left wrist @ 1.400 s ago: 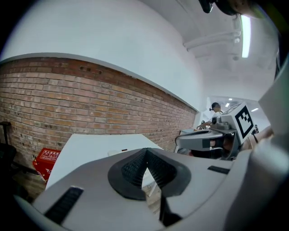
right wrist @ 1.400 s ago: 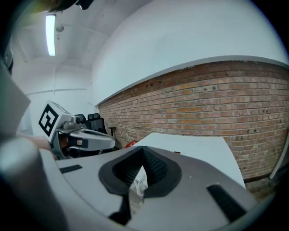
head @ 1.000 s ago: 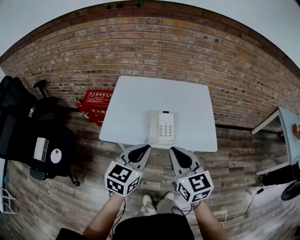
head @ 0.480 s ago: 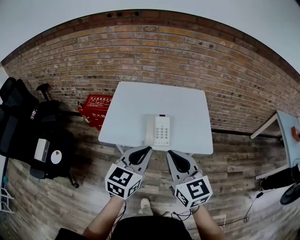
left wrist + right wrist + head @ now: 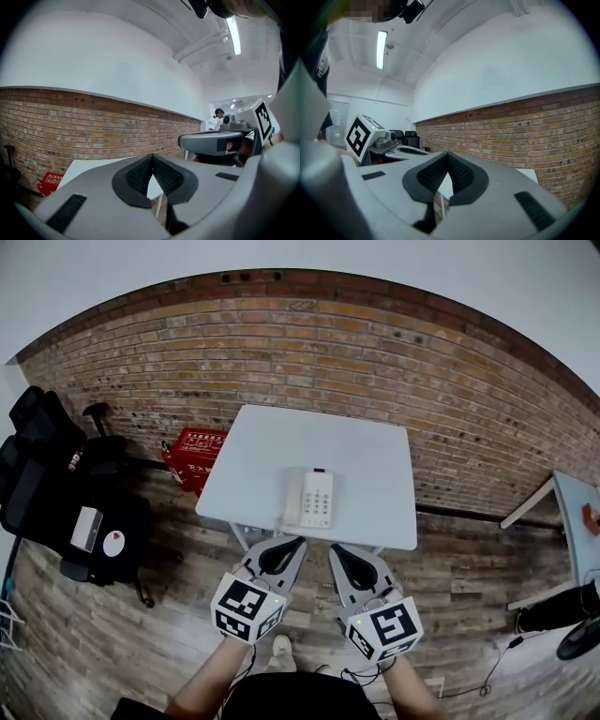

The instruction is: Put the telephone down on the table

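Telephone [image 5: 310,498] lying on table [image 5: 370,451], just beyond left tongs [image 5: 291,543] and right tongs [image 5: 336,550], both closed, empty

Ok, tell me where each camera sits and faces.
Head view: on the head, facing steeply down at the telephone on the table; forearms, left gripper, right gripper show.
Left gripper view: on the left gripper, facing the brick wall over its shut fingers; right gripper beside.
Right gripper view: likewise, mirrored.
All share table and wall.
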Tool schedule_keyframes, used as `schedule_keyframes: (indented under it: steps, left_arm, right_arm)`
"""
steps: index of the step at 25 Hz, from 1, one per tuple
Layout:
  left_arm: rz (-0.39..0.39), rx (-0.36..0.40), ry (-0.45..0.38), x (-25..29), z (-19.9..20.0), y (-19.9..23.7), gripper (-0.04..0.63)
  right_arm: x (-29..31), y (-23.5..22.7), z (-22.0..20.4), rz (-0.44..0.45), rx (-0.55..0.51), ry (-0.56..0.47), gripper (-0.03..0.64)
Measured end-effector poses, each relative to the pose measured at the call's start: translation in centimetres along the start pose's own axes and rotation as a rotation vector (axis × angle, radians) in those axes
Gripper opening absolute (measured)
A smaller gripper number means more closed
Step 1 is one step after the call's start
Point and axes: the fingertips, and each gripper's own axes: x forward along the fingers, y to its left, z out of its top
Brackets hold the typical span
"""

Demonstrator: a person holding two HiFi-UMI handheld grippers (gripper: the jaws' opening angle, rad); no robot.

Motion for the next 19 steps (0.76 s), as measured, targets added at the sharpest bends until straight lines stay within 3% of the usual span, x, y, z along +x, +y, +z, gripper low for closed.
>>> schedule_keyframes:
  steps: [19]
  left_arm:
    - [0.089, 0.03, -0.043, -3.6, 1.6, -5.2, 0.009]
  right_arm:
    - [-4.8, 2.2, 1.7, 0.072, -0.055, -0.044, 0.009]
